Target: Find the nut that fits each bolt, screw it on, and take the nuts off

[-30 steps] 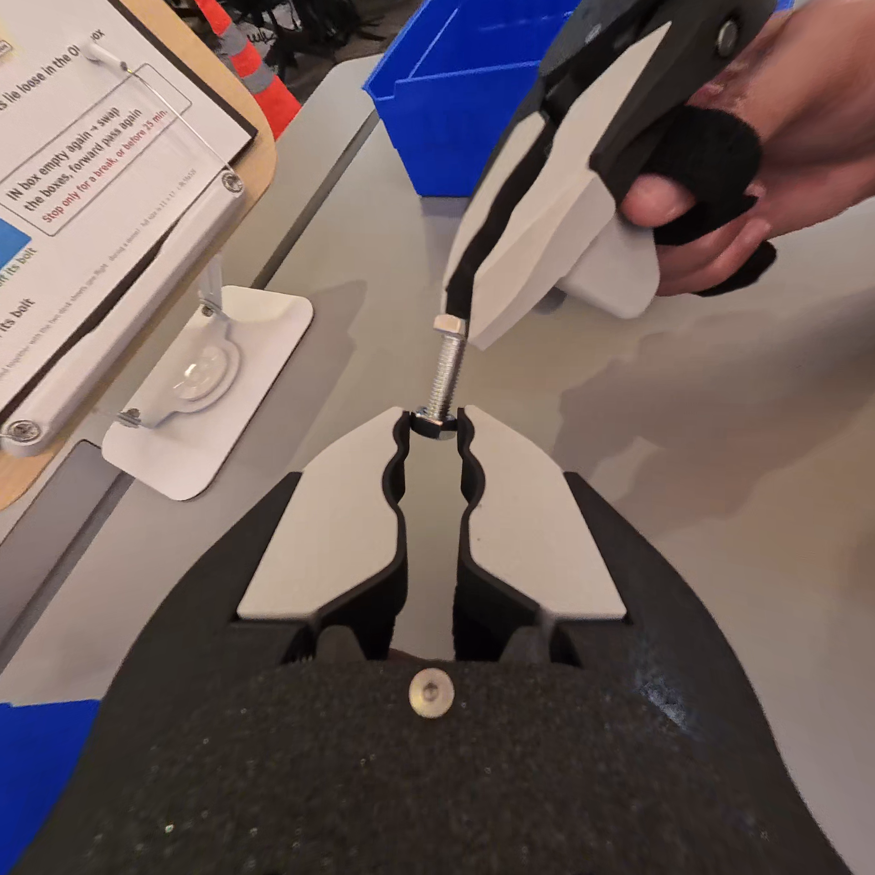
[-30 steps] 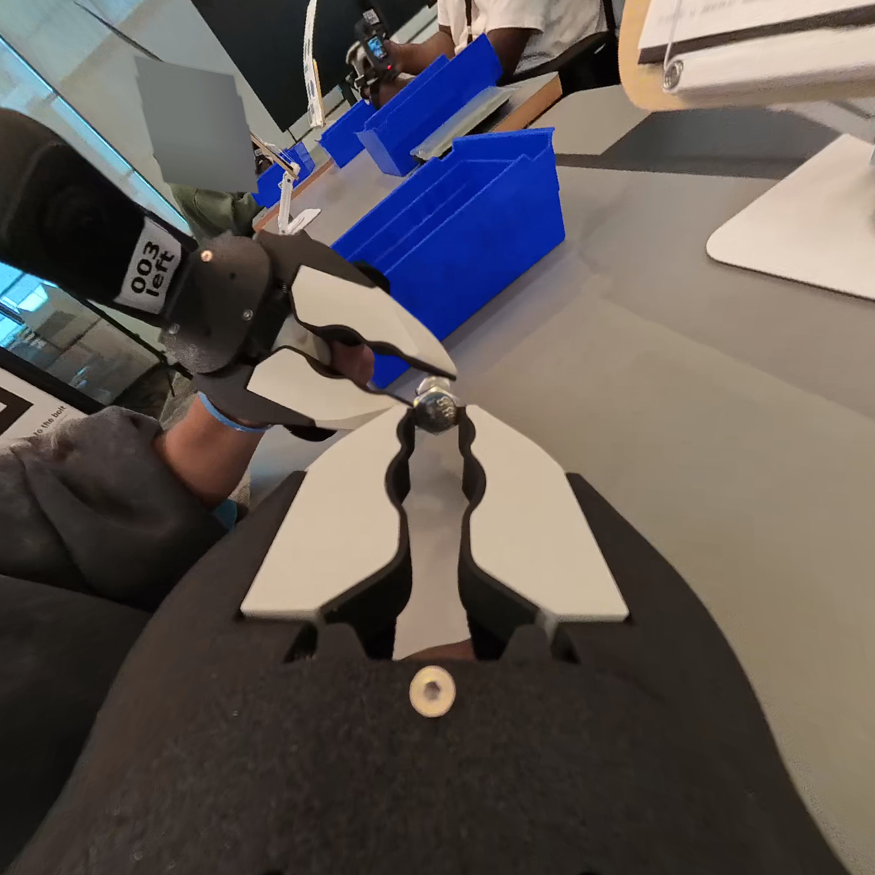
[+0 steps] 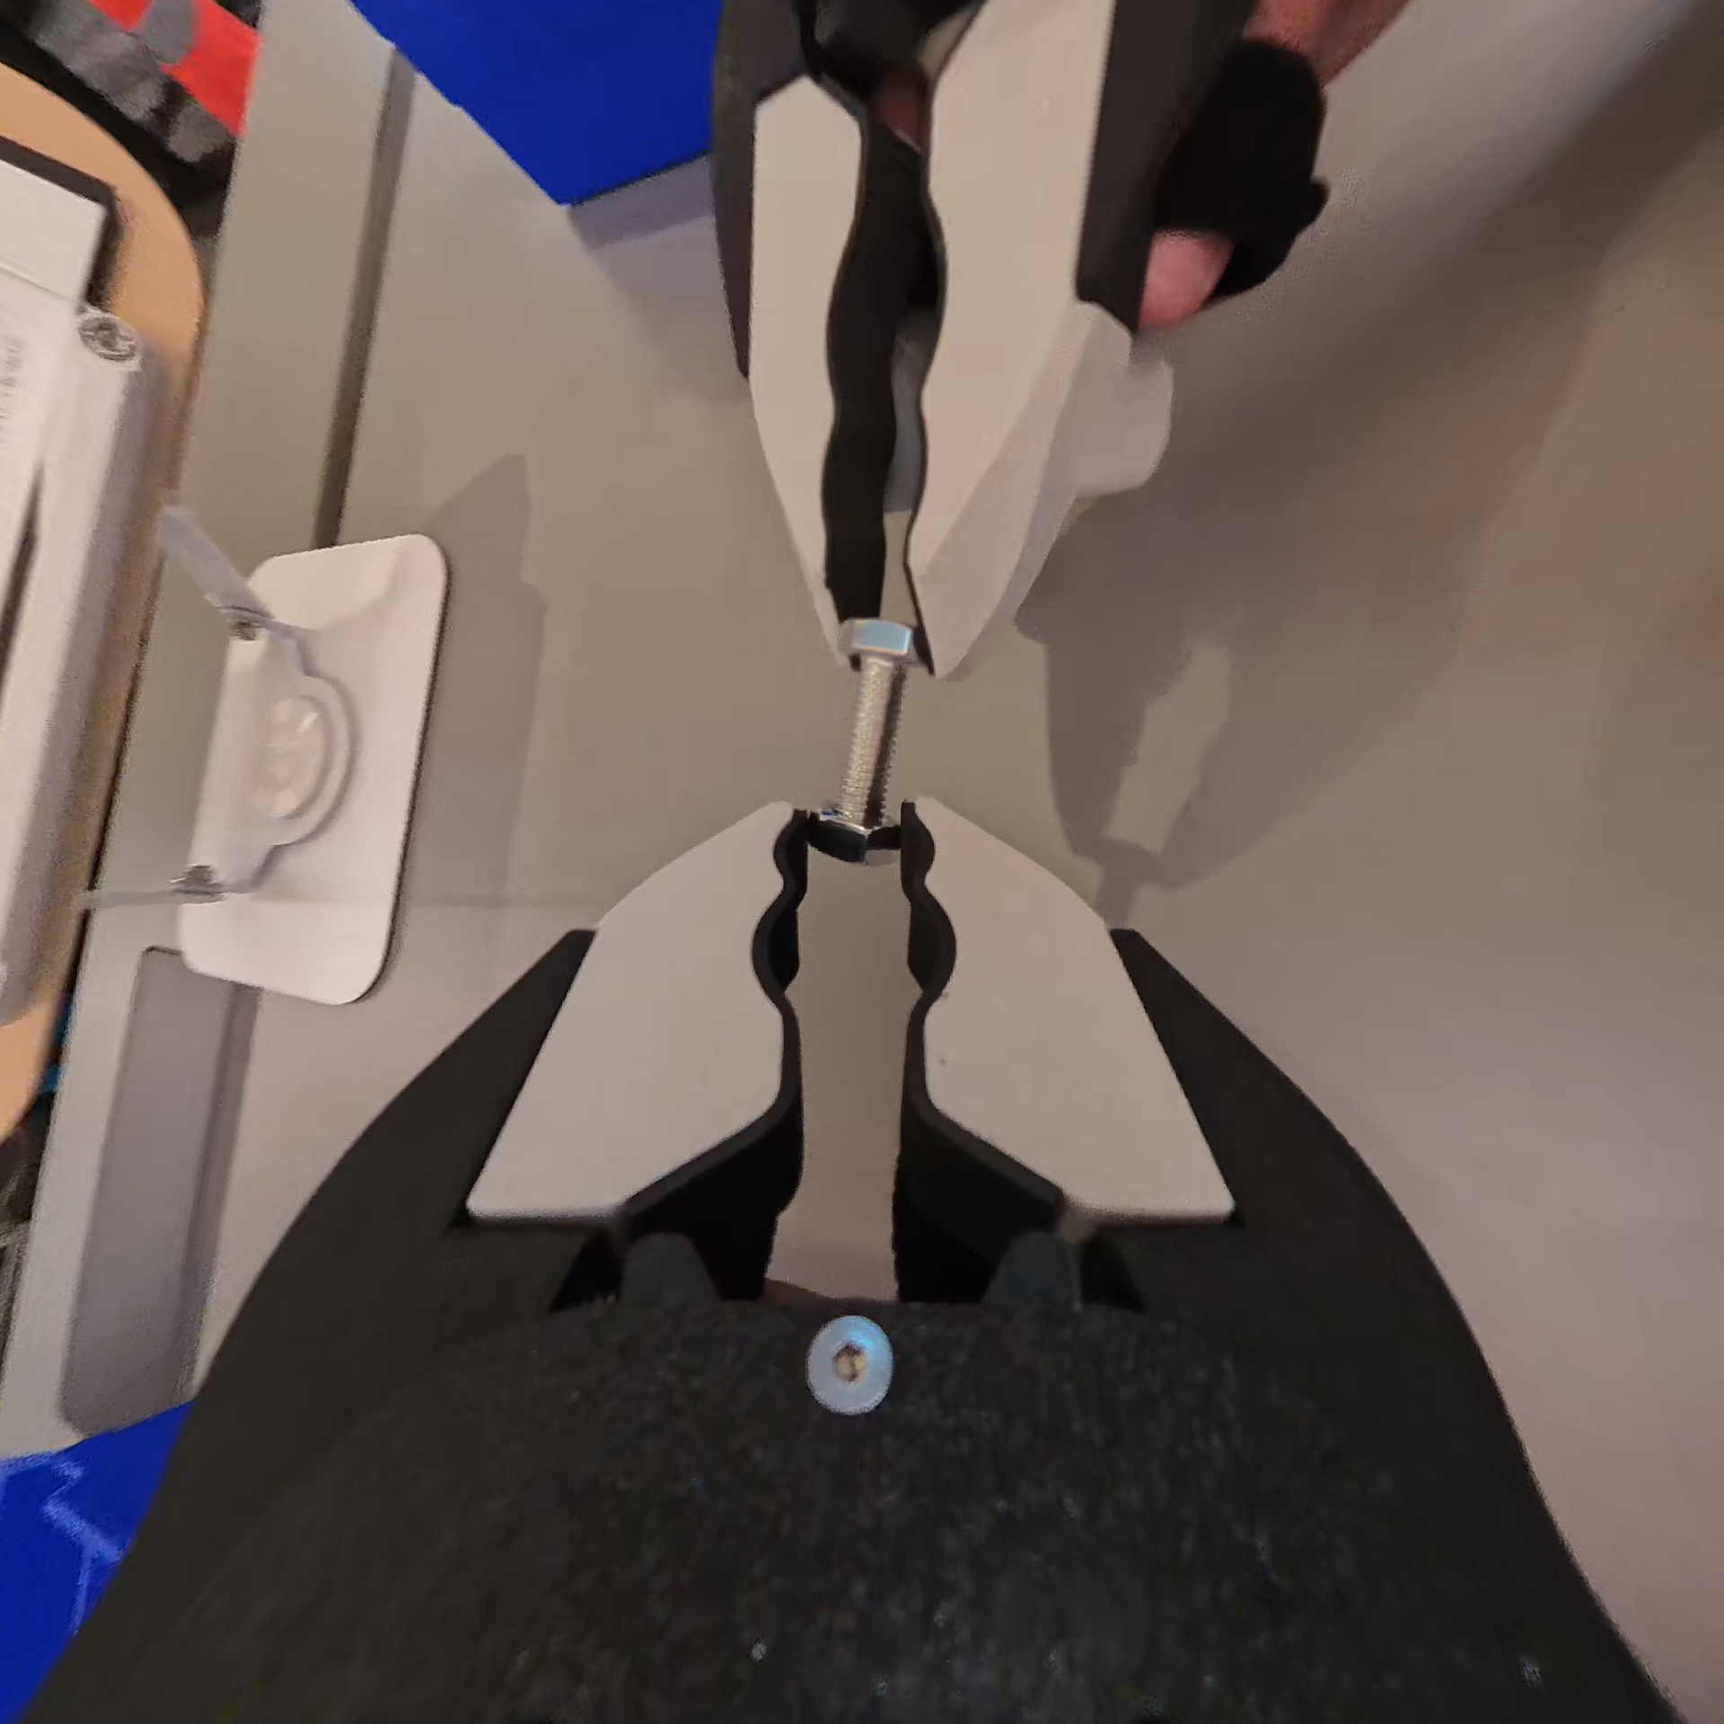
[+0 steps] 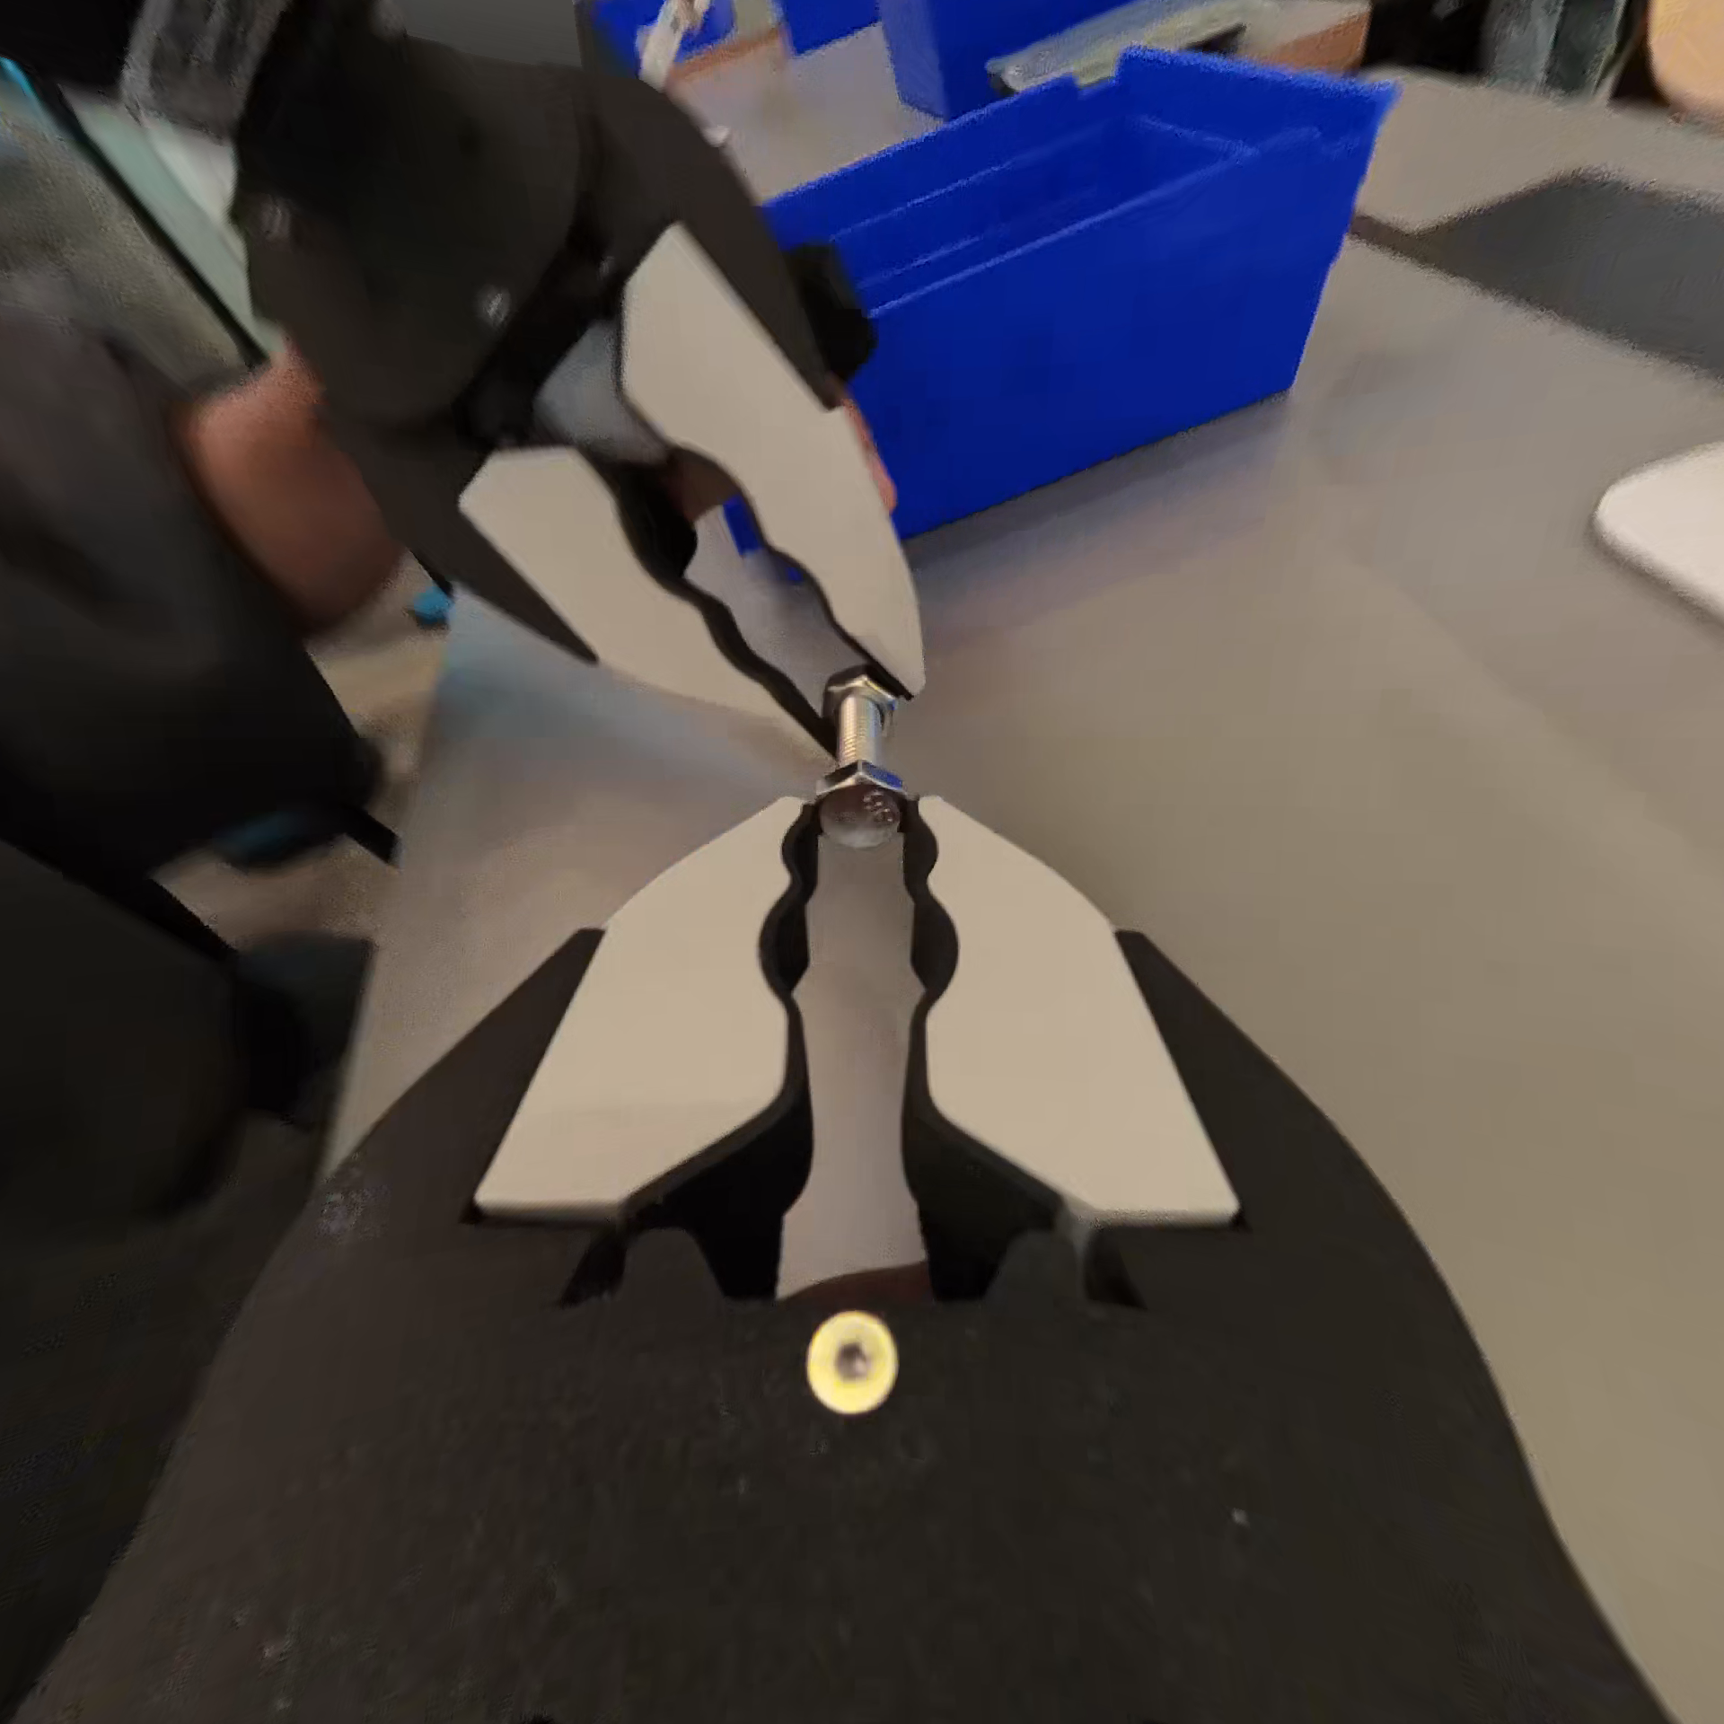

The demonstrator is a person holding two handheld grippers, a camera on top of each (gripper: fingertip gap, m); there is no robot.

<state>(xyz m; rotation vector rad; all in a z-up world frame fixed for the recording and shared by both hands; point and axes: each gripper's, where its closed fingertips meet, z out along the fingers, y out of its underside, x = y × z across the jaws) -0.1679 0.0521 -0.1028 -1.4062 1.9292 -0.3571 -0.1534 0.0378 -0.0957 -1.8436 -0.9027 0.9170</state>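
While the left gripper (image 3: pixel 851 821) pinches the nut (image 3: pixel 847 833) at its fingertips, the bolt (image 3: pixel 869 737) stands out from it across the gap, and the right gripper (image 3: pixel 882 644) clamps the bolt's head (image 3: pixel 875 642) at the far end. Both tools are closed on metal, held above the grey table (image 3: pixel 1399 840), with the nut sitting at the very tip of the thread. From the right wrist view the same pair shows end-on: the right gripper (image 4: pixel 858 816) holds the head, and the left gripper (image 4: pixel 863 695) comes in from the upper left.

To do this step well, I would keep the bolt and nut in one straight line; any tilt risks cross-threading. Turn one side in short twists while the other holds steady, and keep the grip on flat faces, since both holds are at the extreme fingertips and could slip.

Farther back stand a white stand base (image 3: pixel 308 765) and a blue bin (image 4: pixel 1101 308).
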